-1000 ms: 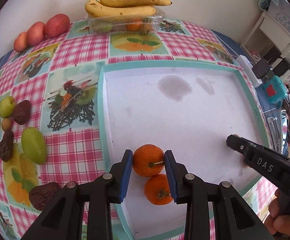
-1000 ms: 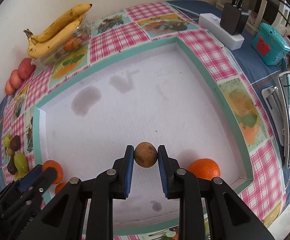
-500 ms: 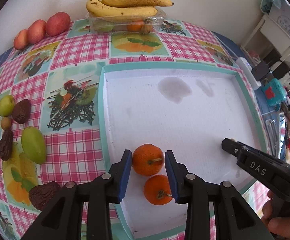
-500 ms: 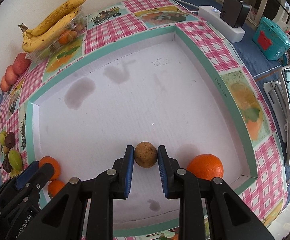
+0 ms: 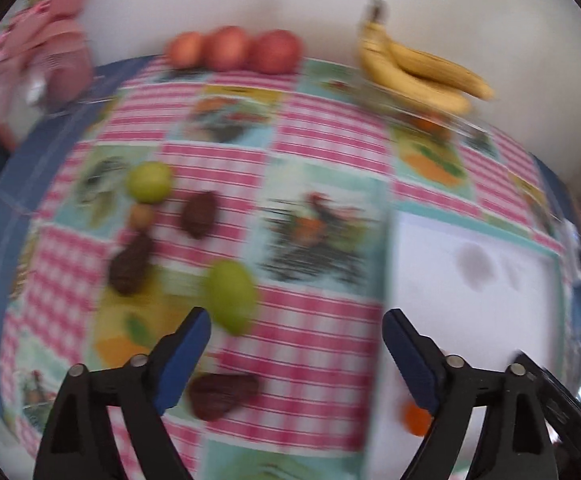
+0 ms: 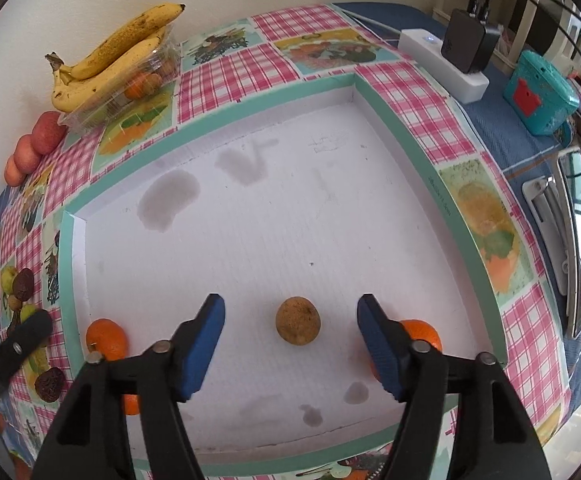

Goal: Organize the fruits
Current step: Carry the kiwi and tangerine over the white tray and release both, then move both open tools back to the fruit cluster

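The right gripper is seen with its jaws just spread apart; a small brown round fruit is left lying free between them on the white tray, touched by neither pad. An orange is partly hidden behind the right-hand finger, and another orange is set at the tray's lower left corner. The left gripper has likewise just been opened and is held empty over the checked tablecloth; a green fruit is seen just beyond its left finger in the blurred view. Bananas are placed at the upper left.
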`<state>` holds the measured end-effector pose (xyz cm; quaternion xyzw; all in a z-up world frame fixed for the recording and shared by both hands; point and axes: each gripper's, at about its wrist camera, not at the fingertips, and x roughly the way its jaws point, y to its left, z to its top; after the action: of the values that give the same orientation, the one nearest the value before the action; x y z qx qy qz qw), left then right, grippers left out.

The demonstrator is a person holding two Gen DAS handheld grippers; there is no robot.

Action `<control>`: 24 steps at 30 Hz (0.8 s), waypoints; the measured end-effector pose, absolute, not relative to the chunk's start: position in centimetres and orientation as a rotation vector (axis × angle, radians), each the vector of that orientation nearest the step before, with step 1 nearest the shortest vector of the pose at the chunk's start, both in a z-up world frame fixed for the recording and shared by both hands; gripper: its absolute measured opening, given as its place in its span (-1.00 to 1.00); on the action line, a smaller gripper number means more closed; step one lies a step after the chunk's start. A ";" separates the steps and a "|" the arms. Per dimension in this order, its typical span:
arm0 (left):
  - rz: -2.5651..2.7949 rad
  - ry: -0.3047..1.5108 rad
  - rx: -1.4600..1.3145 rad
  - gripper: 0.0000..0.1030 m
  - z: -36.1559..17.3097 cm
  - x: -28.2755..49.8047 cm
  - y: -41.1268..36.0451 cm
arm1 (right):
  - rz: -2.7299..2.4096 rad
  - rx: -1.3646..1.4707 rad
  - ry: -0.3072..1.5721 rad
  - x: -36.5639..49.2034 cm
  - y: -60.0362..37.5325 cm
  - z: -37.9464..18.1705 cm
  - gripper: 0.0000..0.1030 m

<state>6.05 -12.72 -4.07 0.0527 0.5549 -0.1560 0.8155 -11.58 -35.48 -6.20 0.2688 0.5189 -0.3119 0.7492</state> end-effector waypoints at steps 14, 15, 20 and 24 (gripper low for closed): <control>-0.113 1.196 -0.015 1.00 -4.4 10.0 -4.0 | -0.687 0.480 1.079 -9.6 -33.6 -5.3 0.72; -0.109 1.195 -0.015 1.00 -4.4 10.2 -3.7 | -0.680 0.475 1.067 -9.3 -33.3 -5.1 0.72; -0.086 1.184 -0.023 1.00 -4.2 10.8 -1.9 | -0.611 0.471 1.020 -7.7 -31.3 -4.4 0.72; -0.071 1.180 -0.035 1.00 -4.0 11.4 -0.6 | -0.555 0.430 1.008 -6.0 -29.1 -3.9 0.72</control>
<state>11.36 -0.62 -4.00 -0.0164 0.5561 -0.0335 0.8303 -6.03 -29.09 -3.91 0.2016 0.4728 -0.2604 0.8173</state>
